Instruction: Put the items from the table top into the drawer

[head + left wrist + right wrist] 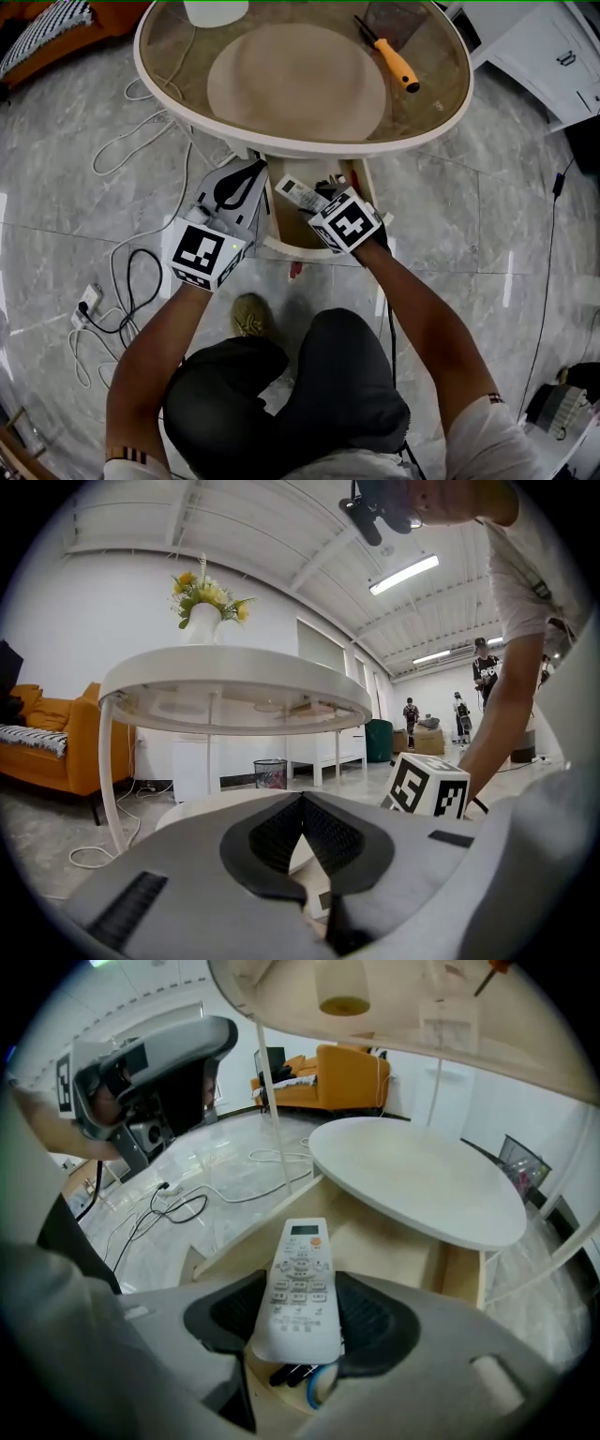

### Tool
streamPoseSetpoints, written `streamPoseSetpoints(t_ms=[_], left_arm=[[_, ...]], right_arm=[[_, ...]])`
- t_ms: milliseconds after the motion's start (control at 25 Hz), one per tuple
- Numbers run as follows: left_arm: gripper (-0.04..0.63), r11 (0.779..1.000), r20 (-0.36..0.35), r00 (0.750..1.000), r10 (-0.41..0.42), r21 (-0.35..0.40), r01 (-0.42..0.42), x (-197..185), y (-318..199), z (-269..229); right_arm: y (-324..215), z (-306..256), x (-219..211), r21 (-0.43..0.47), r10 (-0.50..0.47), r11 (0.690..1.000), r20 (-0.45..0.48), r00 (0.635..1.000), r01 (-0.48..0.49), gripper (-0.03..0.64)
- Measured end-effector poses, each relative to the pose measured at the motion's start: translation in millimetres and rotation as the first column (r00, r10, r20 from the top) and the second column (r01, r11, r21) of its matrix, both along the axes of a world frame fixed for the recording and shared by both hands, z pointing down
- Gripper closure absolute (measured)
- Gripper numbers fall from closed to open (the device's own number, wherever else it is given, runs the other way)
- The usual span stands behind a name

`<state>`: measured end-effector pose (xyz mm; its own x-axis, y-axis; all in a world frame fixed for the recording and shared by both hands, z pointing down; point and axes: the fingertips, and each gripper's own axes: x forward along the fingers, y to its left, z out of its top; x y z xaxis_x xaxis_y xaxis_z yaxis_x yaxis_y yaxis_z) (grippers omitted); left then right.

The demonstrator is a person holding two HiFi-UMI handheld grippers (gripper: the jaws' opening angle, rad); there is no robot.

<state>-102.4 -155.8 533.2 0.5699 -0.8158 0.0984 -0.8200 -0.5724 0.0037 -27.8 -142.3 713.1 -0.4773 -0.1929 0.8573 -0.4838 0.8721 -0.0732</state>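
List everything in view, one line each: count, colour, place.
table: one, white rim, glass top, ahead of the person
screwdriver: one, orange handle, on the table top
vase: one, white, yellow flowers, on the table top
drawer: one, pale wood, open under the table
remote control: one, white, above the drawer
cables: several, white and black, floor at left
sofa: one, orange, beyond the table
left gripper: grey, shut, empty, near the drawer's left side
right gripper: grey, shut on the remote control

Smooth white plastic remote (298,1283), pale matt wood drawer (386,1241), glass tabletop (169,56), glossy grey stone floor (487,216).
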Motion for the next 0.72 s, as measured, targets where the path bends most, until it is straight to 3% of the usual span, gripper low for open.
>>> streamPoseSetpoints(t_ms=[520,720], left_arm=[[0.597,0.999,0.027,0.999,0.033,-0.003,-0.033,7.3,29.4,14.2],[0.597,0.999,0.026,0.999,0.034,-0.007,-0.034,8.6,32.1,16.3]], right_arm=[[10.5,46.0,0.7,-0.122,-0.122,0.987,-0.165,0.979,0.102,0.388],[13.3,51.0,4.9,-0.132,-0.129,0.985,-0.166,0.978,0.107,0.385]])
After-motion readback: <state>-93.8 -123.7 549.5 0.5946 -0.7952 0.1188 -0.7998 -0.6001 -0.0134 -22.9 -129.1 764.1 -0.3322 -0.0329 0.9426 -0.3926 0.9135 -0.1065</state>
